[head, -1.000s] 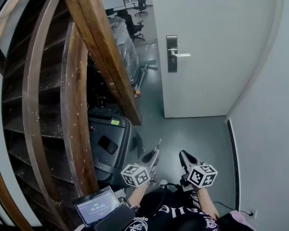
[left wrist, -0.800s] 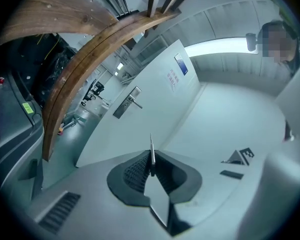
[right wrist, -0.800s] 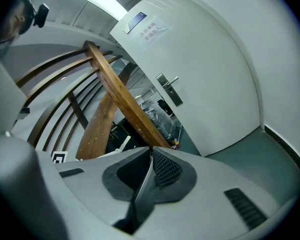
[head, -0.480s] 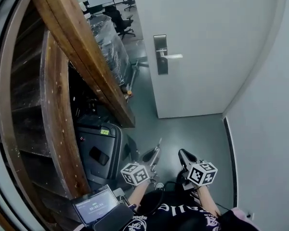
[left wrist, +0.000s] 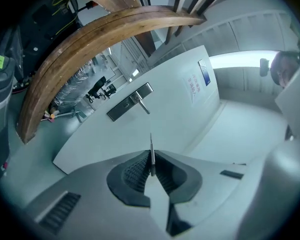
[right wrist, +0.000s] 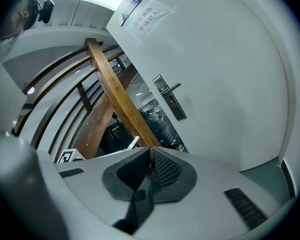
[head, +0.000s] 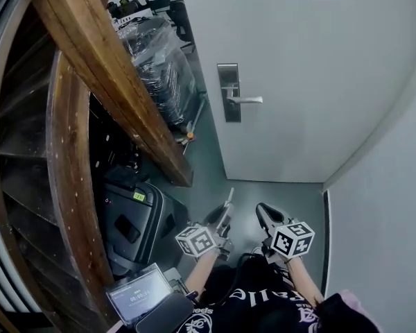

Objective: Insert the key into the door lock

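your left gripper point(left wrist: 151, 160): jaws pressed together on a key point(left wrist: 151, 146). the thin blade stands up out of the pads and points toward the door point(head: 298, 82). you hold it low in front of you, well apart from the door and below the lock.
your right gripper point(right wrist: 150, 163): jaws closed against each other, nothing visible between them. it sits just beside the left one, on its right, at about the same height.
lock plate point(head: 228, 92): dark metal strip near the door's left edge, with a lever handle point(head: 248, 100) sticking out to the right. the keyhole is too small to make out.
paper notice point(left wrist: 196, 81): stuck on the door's upper part.
wooden beam point(head: 104, 68): slants down on your left and ends near the door's lower left corner.
black case point(head: 128, 220): under the beam, left of your grippers.
small screen point(head: 137, 298): lit, at the bottom left, close to your body.
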`<state>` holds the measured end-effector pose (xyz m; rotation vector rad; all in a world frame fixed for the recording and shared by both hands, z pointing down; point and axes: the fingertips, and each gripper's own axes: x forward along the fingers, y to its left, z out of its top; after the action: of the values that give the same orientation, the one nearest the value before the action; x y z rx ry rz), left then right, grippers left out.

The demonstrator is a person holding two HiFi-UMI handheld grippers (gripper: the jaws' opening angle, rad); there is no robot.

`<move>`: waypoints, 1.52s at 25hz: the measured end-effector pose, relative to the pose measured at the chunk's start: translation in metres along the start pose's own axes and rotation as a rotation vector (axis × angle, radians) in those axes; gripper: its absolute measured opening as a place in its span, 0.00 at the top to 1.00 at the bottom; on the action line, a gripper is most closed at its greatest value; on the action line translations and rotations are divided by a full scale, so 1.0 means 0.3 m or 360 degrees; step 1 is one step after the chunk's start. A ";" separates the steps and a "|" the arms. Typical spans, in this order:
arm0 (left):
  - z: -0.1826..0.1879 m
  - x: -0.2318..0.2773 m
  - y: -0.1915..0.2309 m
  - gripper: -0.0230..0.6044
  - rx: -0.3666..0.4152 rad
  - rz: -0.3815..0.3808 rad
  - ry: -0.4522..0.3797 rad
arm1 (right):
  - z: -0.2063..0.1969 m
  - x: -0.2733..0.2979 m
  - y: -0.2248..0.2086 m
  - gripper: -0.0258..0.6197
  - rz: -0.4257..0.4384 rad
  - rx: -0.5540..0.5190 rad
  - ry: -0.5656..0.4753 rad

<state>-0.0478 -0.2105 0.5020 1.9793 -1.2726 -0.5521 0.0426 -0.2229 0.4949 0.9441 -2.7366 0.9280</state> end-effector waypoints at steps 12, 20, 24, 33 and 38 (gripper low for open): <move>0.184 0.313 0.106 0.93 -0.0017 0.0050 -0.0101 | 0.176 0.198 -0.146 0.91 0.0093 -0.0143 0.0040; 0.305 0.491 0.233 0.93 -0.0122 -0.0021 -0.0006 | 0.260 0.330 -0.173 0.91 0.0010 -0.0121 -0.0019; 0.357 0.578 0.268 0.93 -0.0150 -0.0085 0.0067 | 0.306 0.406 -0.165 0.91 -0.0041 -0.0125 -0.0060; 0.474 0.707 0.376 0.93 -0.0291 -0.0148 0.0073 | 0.329 0.569 -0.160 0.91 -0.0154 -0.0173 -0.0075; 0.523 0.772 0.425 0.93 -0.0361 -0.0186 0.0091 | 0.362 0.622 -0.156 0.91 -0.0206 -0.0199 -0.0105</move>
<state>-0.1325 -0.5062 0.5000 1.8728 -1.0168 -0.6617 -0.0690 -0.4134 0.4836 1.1312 -2.7106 0.7075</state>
